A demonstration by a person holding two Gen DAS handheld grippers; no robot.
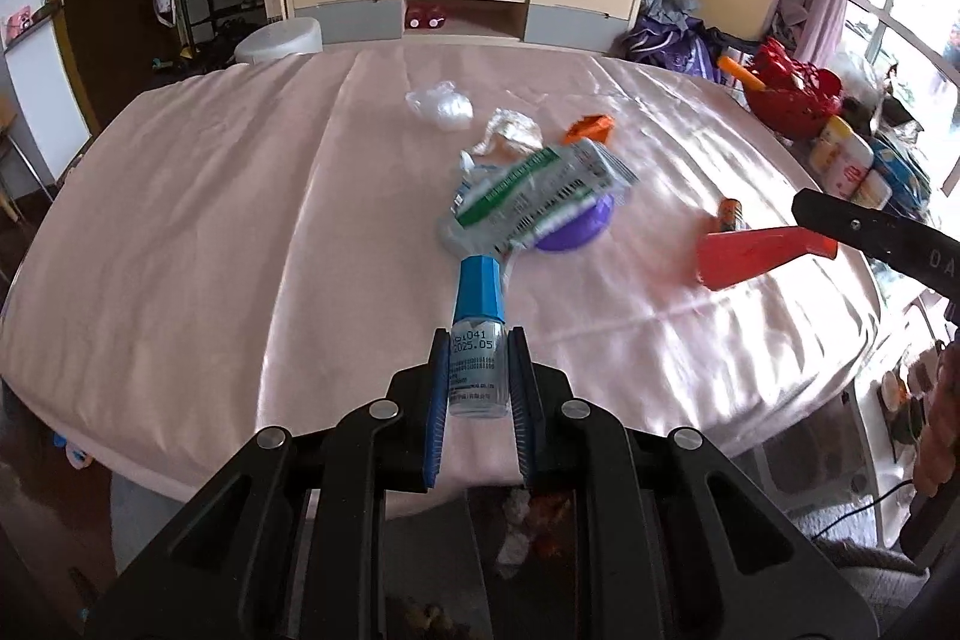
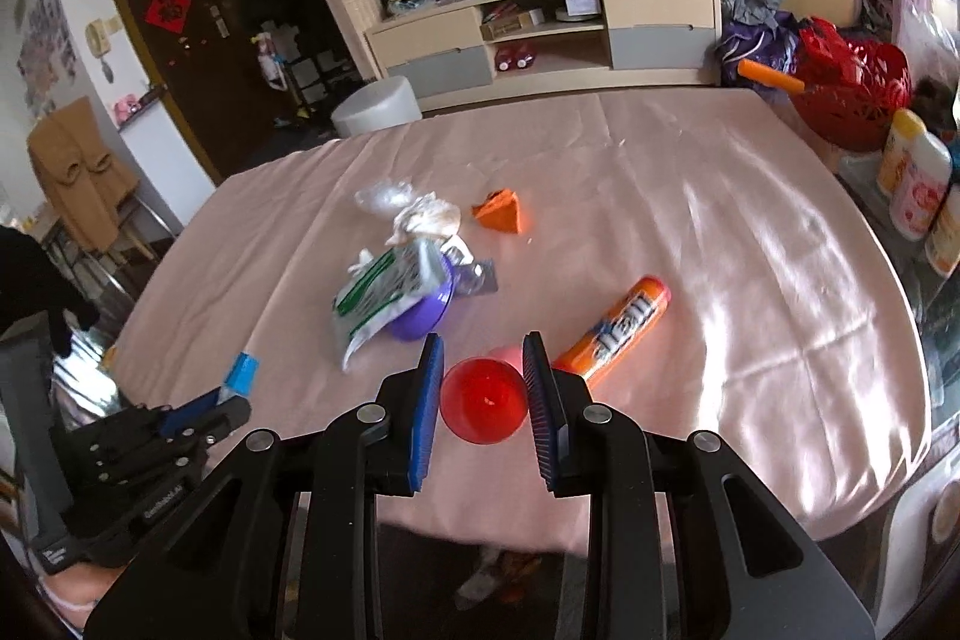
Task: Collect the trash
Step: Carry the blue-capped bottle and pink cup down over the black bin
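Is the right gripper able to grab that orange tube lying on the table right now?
Probably not yet. The right gripper is already shut on a red cup, so its jaws are occupied. The orange tube lies just beyond, unobstructed on the pink tablecloth.

We cannot read the small print on the bottle [image 1: 477, 367] held in the left gripper [image 1: 478, 370]; only some digits are clear. The green and white packet [image 1: 537, 193] is blurred, and it covers most of the purple bowl [image 1: 579, 229] at 5 o'clock of it. In the right wrist view the red cup [image 2: 483, 400] hides the lower end of the orange tube [image 2: 618, 325]. The right gripper [image 1: 864, 229] is cut by the frame edge at 3 o'clock.
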